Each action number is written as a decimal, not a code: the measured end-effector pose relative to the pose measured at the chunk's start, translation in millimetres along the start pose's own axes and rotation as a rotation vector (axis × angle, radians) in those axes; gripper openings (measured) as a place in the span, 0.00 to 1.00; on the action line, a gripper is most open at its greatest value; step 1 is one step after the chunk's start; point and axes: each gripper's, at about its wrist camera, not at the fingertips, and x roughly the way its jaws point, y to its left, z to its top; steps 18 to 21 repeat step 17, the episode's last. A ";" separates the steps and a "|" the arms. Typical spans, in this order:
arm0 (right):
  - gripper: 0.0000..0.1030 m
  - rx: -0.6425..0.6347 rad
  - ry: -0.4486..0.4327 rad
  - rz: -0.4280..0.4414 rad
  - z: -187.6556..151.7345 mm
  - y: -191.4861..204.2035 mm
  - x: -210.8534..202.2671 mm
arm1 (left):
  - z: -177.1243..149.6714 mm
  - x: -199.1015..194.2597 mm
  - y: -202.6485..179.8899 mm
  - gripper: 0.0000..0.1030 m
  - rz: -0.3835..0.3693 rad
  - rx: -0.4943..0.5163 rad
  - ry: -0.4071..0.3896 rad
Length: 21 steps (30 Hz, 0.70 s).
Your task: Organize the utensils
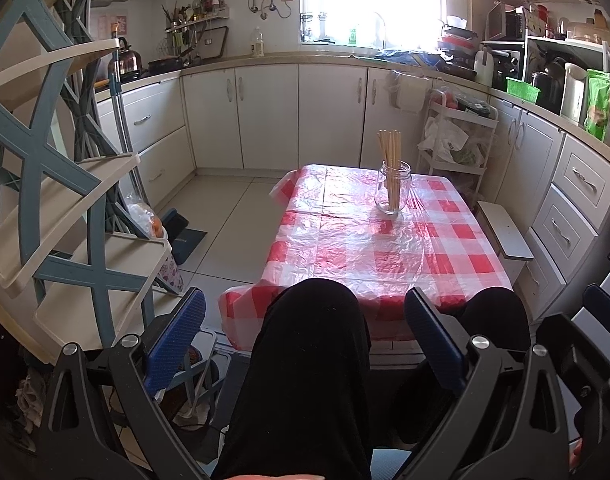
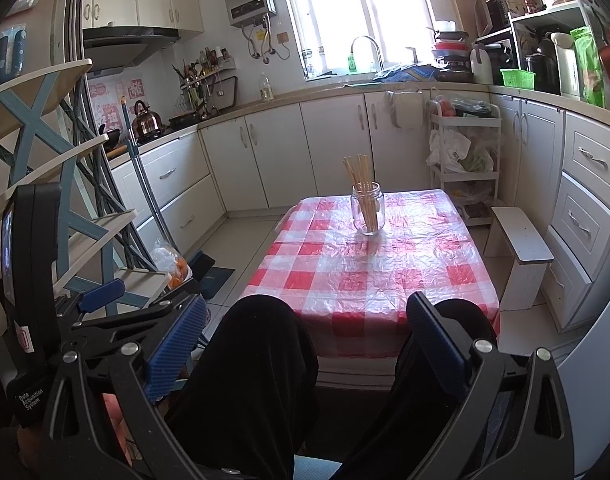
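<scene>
A clear glass jar (image 1: pixel 392 190) (image 2: pixel 368 211) stands on the far part of a low table with a red-and-white checked cover (image 1: pixel 385 248) (image 2: pixel 369 276). Several wooden chopsticks (image 1: pixel 390 152) (image 2: pixel 359 172) stand upright in the jar. My left gripper (image 1: pixel 305 320) is open, held low over a person's black-clad knees (image 1: pixel 317 344), well short of the table. My right gripper (image 2: pixel 307 320) is open too, also above the knees (image 2: pixel 261 344), with nothing between its blue pads (image 2: pixel 177 344). The left gripper (image 2: pixel 105 296) shows at the left edge of the right wrist view.
A tiered shelf rack (image 1: pixel 65 200) (image 2: pixel 57 184) stands close on the left. A white stool (image 1: pixel 505 232) (image 2: pixel 521 248) sits by the table's right side. White cabinets (image 1: pixel 265 116), a trolley with bags (image 1: pixel 457 140) and a cluttered counter (image 1: pixel 545 92) ring the room. Tiled floor (image 1: pixel 225 220) lies left of the table.
</scene>
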 end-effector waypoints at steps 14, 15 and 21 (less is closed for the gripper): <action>0.93 0.022 -0.070 -0.006 9.8 -5.1 -2.7 | 6.8 7.1 7.4 0.93 -0.012 -0.020 -0.011; 0.93 0.022 -0.071 -0.005 9.9 -5.1 -3.4 | 6.6 6.4 8.2 0.93 -0.013 -0.023 -0.012; 0.93 0.018 -0.071 -0.003 10.4 -4.0 -4.3 | 6.5 4.8 9.2 0.93 -0.014 -0.025 -0.017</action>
